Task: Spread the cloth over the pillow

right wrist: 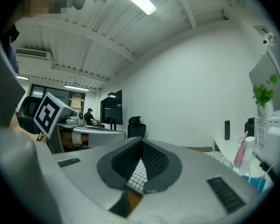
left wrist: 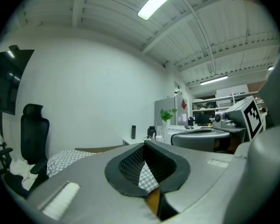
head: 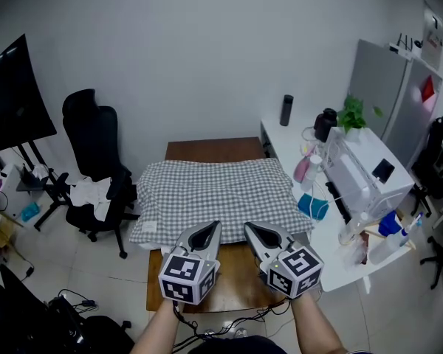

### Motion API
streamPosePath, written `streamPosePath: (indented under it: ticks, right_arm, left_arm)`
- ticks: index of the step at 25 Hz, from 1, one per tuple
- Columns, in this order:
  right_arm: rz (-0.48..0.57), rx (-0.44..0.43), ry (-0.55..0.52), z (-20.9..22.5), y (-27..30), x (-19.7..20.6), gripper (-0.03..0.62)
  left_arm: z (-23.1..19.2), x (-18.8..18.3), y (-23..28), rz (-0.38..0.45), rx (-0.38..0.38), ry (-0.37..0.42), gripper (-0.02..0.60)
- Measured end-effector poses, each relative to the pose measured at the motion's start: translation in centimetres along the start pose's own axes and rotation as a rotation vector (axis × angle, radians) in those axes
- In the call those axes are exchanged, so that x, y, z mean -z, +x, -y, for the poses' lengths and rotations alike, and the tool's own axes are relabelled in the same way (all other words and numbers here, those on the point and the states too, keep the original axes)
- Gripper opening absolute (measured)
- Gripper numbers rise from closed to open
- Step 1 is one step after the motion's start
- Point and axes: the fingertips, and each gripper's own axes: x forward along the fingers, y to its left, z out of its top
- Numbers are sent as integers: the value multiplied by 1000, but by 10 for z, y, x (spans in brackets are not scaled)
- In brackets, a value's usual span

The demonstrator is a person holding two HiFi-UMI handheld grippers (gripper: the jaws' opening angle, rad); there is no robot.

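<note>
A grey-and-white checked cloth (head: 218, 190) lies spread over the pillow on the brown table (head: 214, 148); the pillow is almost wholly hidden beneath it. Both grippers are at the cloth's near edge, side by side and pointing away from me. The left gripper (head: 215, 227) is shut, with a strip of checked cloth (left wrist: 148, 178) pinched between its pads. The right gripper (head: 249, 228) is shut in the same way on the cloth (right wrist: 137, 174). In the left gripper view the jaws (left wrist: 144, 146) meet at the tips, and so do those of the right gripper (right wrist: 141, 143).
A black office chair (head: 96, 146) with white cloths on it stands left of the table. To the right, a white counter (head: 332, 264) carries a white machine (head: 365, 172), a plant (head: 352, 113), bottles and a black flask (head: 286, 110). A dark monitor (head: 15, 94) stands far left.
</note>
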Motion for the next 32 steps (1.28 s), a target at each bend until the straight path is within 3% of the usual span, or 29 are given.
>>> streamPosePath:
  ticks: [32]
  right_arm:
    - [-6,22,10,-3,4,-2,14]
  left_arm:
    - [0,4,-4,-11,23,-9,3]
